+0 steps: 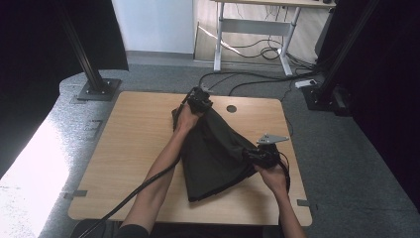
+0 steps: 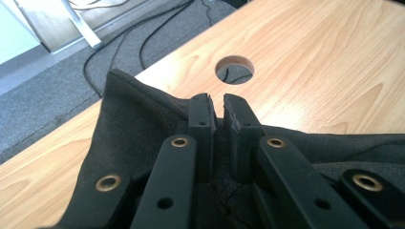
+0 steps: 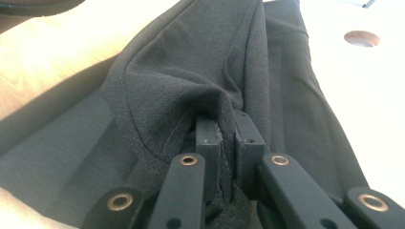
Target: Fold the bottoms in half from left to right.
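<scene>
A black cloth garment (image 1: 215, 153) lies folded across the middle of the wooden table (image 1: 133, 144). My left gripper (image 1: 200, 100) holds its far end near the table's back edge; in the left gripper view the jaws (image 2: 218, 110) stand nearly together with black fabric (image 2: 129, 124) pinched between them. My right gripper (image 1: 261, 154) holds the cloth's right edge, lifted a little off the table. In the right gripper view the fabric (image 3: 191, 81) bunches over the closed jaws (image 3: 228, 128).
A round cable hole (image 1: 231, 108) sits in the table just right of the left gripper. Bare wood lies to the left and along the front edge. Black stand posts (image 1: 89, 64) rise at the table's back corners. A desk and cables (image 1: 257, 49) are on the floor beyond.
</scene>
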Motion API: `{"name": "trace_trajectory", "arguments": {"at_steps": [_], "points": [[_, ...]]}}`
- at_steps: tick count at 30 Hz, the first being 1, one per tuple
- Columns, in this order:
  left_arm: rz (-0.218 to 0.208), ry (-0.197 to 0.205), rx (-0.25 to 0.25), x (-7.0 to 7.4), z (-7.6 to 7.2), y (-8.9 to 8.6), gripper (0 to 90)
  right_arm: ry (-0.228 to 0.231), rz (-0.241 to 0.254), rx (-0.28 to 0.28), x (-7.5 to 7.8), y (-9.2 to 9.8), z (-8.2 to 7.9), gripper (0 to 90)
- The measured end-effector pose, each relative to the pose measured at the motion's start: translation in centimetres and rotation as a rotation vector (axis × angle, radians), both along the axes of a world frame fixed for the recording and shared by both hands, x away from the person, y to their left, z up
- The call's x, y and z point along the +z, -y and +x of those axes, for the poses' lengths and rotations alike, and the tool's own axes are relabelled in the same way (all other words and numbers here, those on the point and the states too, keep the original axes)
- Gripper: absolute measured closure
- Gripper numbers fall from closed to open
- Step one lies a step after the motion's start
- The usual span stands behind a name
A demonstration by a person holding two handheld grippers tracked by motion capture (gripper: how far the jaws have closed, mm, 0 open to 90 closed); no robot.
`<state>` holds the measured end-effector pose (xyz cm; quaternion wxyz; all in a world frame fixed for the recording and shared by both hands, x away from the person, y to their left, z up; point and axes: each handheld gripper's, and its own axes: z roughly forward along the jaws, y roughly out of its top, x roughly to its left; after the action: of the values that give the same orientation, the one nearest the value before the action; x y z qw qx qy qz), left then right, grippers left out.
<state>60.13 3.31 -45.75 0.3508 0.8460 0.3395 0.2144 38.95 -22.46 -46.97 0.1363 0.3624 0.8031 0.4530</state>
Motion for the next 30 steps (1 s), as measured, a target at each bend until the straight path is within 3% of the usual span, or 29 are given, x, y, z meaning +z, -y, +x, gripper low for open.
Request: {"name": "trace_trajectory", "arguments": {"at_steps": [3,5,7,10,11,15,17,19,20,21,22,23,25,27,30], "points": [[0.006,0.001,0.002,-1.0,0.5,1.1,78.1,-0.014,0.005,-0.021,-0.9,1.0,0.3,83.0],[0.004,0.025,0.012,-1.3,0.8,1.5,72.0,-0.027,0.006,-0.038,-1.4,1.6,0.5,81.7],[-0.033,0.007,0.023,-1.1,0.8,1.3,60.8,-0.054,0.004,-0.075,-2.1,2.5,0.6,75.4],[-0.073,-0.028,0.009,-0.5,0.2,0.7,53.3,-0.076,-0.029,-0.141,-2.9,3.9,0.4,63.0],[-0.074,-0.020,0.007,-0.4,0.0,0.5,50.4,-0.082,-0.023,-0.176,-3.2,5.1,0.1,55.0],[-0.087,-0.008,-0.016,0.2,-1.1,-0.3,43.3,-0.080,-0.030,-0.225,-3.2,7.1,-0.8,48.6],[-0.115,0.010,-0.044,0.9,-2.5,-1.2,37.8,-0.072,-0.034,-0.232,-2.9,7.8,-1.3,45.0],[-0.113,0.013,-0.048,1.0,-2.9,-1.4,30.7,-0.054,-0.057,-0.242,-2.5,8.2,-1.7,41.4],[-0.086,0.021,-0.055,1.3,-3.8,-1.8,26.6,-0.051,-0.063,-0.246,-2.4,8.3,-1.9,39.6],[-0.086,0.021,-0.055,1.3,-3.8,-1.8,24.4,-0.051,-0.063,-0.246,-2.4,8.3,-1.9,39.6],[-0.077,0.024,-0.063,1.4,-4.5,-2.2,24.4,-0.049,-0.063,-0.248,-2.2,8.4,-2.1,38.4],[-0.071,0.020,-0.071,1.4,-5.6,-2.8,18.9,-0.045,-0.068,-0.245,-1.8,8.3,-2.4,35.4],[-0.068,0.015,-0.080,1.4,-6.2,-3.1,17.7,-0.041,-0.077,-0.243,-1.6,8.2,-2.4,34.1],[-0.050,0.016,-0.082,1.2,-7.5,-3.6,14.5,-0.031,-0.079,-0.243,-1.2,8.0,-2.4,29.6],[-0.057,-0.001,-0.110,0.9,-9.8,-4.5,13.4,-0.030,-0.076,-0.242,-1.1,7.8,-2.2,26.6]]}}
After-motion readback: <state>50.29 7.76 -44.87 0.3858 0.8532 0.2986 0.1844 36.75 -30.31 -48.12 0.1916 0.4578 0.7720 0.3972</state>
